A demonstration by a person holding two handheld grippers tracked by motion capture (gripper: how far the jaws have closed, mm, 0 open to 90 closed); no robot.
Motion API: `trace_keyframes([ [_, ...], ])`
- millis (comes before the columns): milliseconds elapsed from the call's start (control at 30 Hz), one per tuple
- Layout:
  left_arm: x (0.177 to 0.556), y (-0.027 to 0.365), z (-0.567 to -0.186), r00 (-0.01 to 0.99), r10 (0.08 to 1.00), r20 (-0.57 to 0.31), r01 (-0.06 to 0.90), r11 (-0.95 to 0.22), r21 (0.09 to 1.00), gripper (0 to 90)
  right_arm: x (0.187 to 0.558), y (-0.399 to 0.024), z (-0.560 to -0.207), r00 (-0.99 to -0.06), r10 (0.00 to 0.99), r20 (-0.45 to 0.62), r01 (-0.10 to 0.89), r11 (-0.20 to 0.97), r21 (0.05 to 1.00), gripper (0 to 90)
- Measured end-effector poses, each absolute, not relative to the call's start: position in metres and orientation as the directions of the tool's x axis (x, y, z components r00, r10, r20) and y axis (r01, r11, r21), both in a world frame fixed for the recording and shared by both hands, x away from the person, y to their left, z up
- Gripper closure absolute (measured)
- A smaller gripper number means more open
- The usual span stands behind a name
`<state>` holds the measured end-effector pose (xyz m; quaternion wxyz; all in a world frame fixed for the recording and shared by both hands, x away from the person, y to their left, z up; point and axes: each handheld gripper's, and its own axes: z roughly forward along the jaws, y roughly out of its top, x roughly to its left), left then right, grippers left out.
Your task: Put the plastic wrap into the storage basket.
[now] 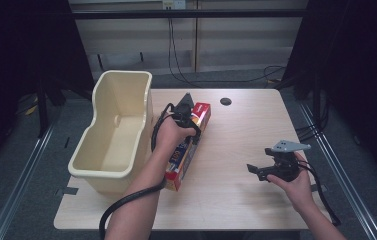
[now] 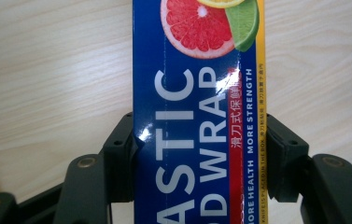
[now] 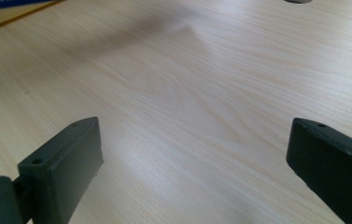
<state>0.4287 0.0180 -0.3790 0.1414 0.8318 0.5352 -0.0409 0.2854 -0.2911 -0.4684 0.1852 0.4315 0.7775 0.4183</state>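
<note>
Plastic wrap box (image 2: 197, 121): long, light cardboard, stiff but crushable, glossy so prob a bit slippery; best gripped across its narrow width near mid-length to avoid tipping. Left gripper (image 1: 185, 111) clamped on it that way, box running straight out between the jaws over the table (image 1: 246, 125), beige bin (image 1: 113, 135) just beside. Right gripper (image 1: 258, 171) wide open, nothing between its jaws, well apart from box.

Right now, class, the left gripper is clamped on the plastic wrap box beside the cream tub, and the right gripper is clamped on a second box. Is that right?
Not quite. The right gripper holds nothing: the right gripper view shows its jaws open over bare table. The left gripper does clamp the plastic wrap box beside the cream tub.
</note>
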Motion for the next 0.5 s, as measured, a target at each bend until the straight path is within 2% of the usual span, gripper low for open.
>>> trace_keyframes([
  [133, 0.428, 0.024, -0.366, 0.417, 0.877, -0.238, 0.906, -0.38, 0.184, 40.4, 0.286, -0.291, -0.469, -0.585, 0.807, 0.081, 0.509, 0.287, 0.811, 1.6],
  [267, 0.426, 0.028, -0.353, 0.422, 0.879, -0.22, 0.903, -0.388, 0.182, 40.4, 0.285, -0.291, -0.47, -0.613, 0.785, 0.09, 0.505, 0.302, 0.809, 1.7],
  [300, 0.428, 0.031, -0.35, 0.452, 0.866, -0.214, 0.89, -0.42, 0.179, 40.4, 0.285, -0.291, -0.47, -0.616, 0.782, 0.092, 0.505, 0.302, 0.808, 1.7],
  [500, 0.424, 0.038, -0.331, 0.438, 0.875, -0.206, 0.896, -0.408, 0.176, 40.4, 0.285, -0.291, -0.47, -0.623, 0.776, 0.095, 0.505, 0.307, 0.806, 1.7],
])
